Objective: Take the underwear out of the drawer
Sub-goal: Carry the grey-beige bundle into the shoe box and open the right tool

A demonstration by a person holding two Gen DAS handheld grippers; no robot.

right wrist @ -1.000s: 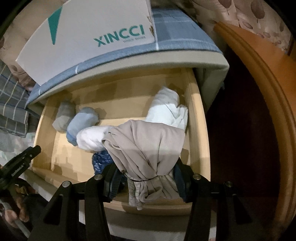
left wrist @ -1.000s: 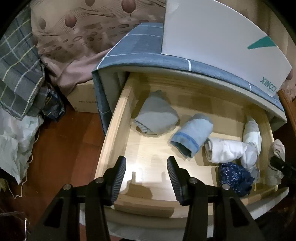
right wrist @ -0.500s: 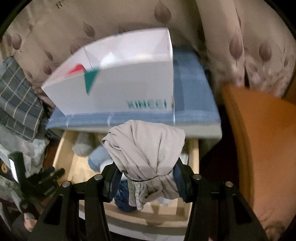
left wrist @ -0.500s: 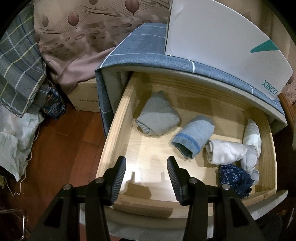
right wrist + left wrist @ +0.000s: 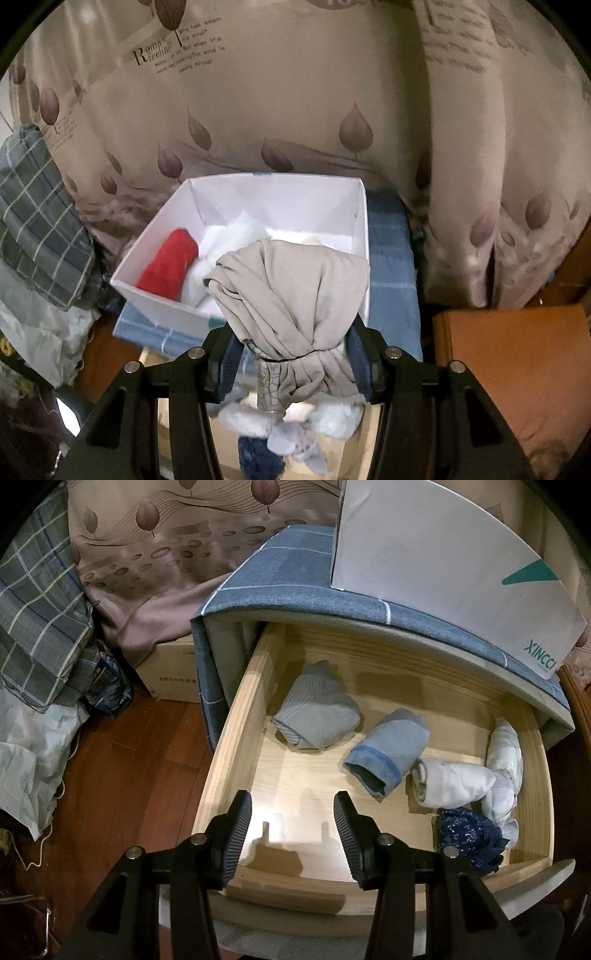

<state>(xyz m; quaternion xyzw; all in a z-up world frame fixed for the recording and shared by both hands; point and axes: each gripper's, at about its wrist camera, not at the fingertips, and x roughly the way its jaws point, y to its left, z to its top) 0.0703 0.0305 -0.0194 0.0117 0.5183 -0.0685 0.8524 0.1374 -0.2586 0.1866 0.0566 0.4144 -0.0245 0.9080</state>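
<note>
The right gripper [image 5: 291,354] is clamped on a bunched beige underwear [image 5: 291,295], held in front of the near right corner of an open white box [image 5: 273,192]. Inside the box, a red rolled garment [image 5: 168,264] lies against its left wall, with white fabric [image 5: 225,247] just beside it. The box sits on a blue checked cloth [image 5: 391,273]. Behind the box hangs a leaf-print curtain [image 5: 295,110]. Below the box, blurred pale and dark blue clothes [image 5: 295,435] show.

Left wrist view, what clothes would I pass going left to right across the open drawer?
Grey folded bundle → light blue roll with a blue band → white roll → pale bundle against the drawer's right wall. The dark blue patterned piece overlaps, so it is omitted.
</note>
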